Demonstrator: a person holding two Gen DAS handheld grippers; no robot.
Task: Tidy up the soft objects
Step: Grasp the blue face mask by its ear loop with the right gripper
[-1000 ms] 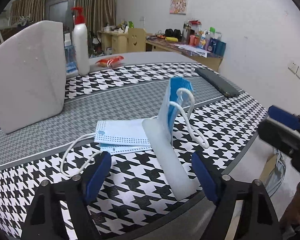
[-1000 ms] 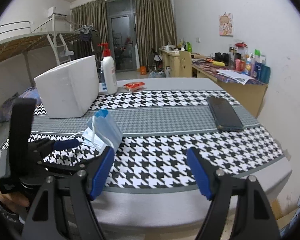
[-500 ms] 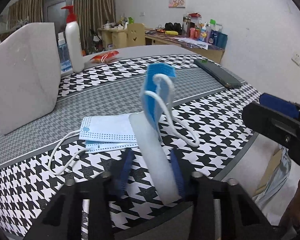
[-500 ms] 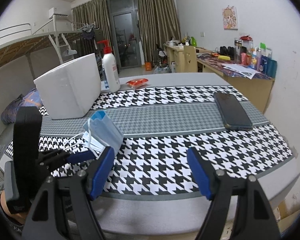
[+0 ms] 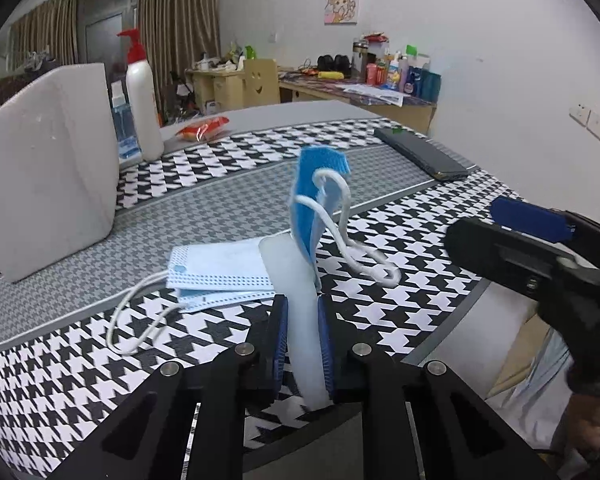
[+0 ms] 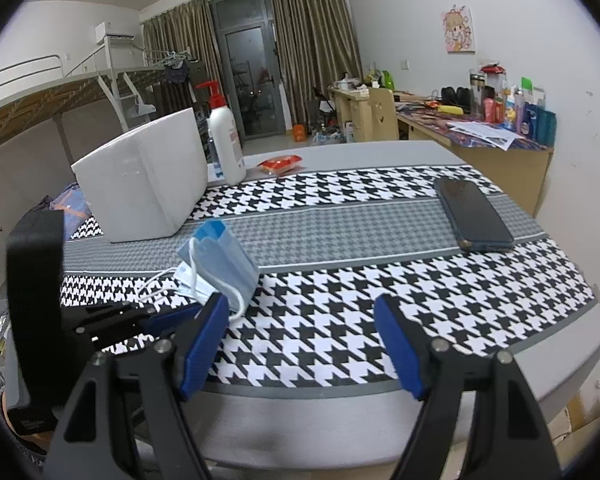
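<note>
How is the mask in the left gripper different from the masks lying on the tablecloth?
The held mask stands on edge, raised off the cloth; the flat masks lie stacked on the tablecloth. The left gripper is shut on the held mask, while nothing grips the flat masks. The held mask shows a darker blue side; the flat masks show pale blue. All have white ear loops.

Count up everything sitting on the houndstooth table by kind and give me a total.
Blue pleated face masks: 2, one flat, one standing folded in a white plastic holder
White plastic holder: 1
White foam box: 1
White pump bottle with red top: 1
Small blue bottle: 1
Red snack packet: 1
Dark smartphone: 1
Total: 8
</note>
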